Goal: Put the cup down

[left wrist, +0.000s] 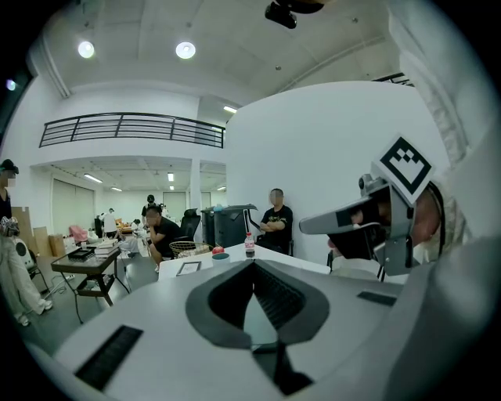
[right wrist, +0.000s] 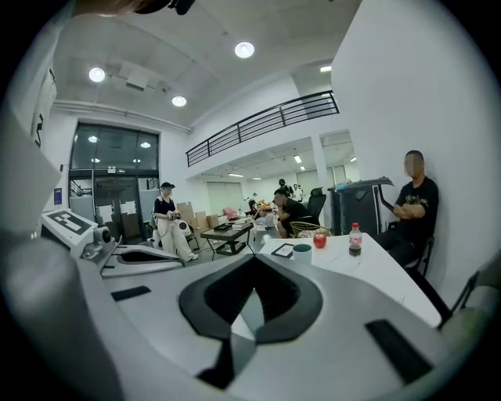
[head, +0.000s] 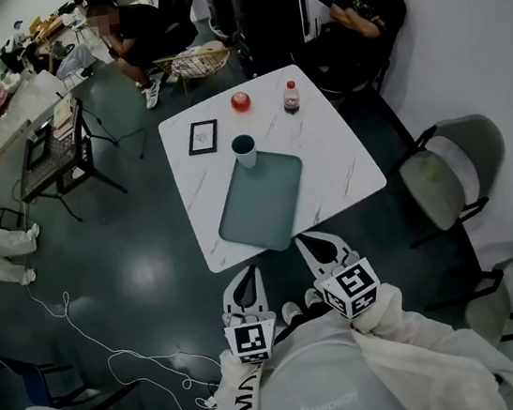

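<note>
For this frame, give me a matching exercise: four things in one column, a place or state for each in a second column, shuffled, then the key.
Things
1. cup
2. bottle
3. picture frame
4. right gripper

Places or states
A. flat on the table, beyond the tray's far left corner
B. shut, nothing between its jaws
C. upright at the tray's far end
D. red-capped, beside the red round object

Pairs: 1-C, 2-D, 3-A, 4-B

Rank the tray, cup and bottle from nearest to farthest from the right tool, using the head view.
1. Tray, on the table's near half, just ahead of the right tool.
2. Cup, at the tray's far end.
3. Bottle, near the table's far edge.
</note>
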`<state>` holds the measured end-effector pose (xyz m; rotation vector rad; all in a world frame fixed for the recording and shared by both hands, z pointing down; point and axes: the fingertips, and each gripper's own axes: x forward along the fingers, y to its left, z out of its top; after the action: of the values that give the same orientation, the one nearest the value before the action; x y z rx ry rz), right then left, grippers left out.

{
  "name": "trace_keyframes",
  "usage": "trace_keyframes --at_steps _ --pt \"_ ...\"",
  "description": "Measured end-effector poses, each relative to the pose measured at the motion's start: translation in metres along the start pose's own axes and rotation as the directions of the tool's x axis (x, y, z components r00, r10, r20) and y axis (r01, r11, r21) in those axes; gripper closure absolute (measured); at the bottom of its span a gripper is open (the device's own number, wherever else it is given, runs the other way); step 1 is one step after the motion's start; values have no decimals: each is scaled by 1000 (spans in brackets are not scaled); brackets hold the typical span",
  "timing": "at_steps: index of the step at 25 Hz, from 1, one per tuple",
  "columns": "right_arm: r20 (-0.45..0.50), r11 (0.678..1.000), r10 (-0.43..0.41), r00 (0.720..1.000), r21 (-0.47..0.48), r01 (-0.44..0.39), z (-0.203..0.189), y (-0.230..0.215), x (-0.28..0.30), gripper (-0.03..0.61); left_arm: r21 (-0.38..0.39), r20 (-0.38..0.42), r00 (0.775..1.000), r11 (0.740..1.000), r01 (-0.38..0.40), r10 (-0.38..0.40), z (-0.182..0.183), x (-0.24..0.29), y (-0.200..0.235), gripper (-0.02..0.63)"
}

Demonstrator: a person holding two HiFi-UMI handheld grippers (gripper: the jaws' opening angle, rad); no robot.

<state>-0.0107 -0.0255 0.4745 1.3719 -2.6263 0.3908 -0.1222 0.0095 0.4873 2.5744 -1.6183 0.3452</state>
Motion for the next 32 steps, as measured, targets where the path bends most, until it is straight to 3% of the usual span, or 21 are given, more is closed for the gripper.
trace_keyframes --at_steps 11,32 --pt "35 998 59 998 -13 -58 24 -31 13 572 18 34 997 998 -64 63 37 35 0 603" --pt "27 996 84 996 -9 -84 22 -45 10 572 22 20 997 996 -81 81 41 49 -11 603"
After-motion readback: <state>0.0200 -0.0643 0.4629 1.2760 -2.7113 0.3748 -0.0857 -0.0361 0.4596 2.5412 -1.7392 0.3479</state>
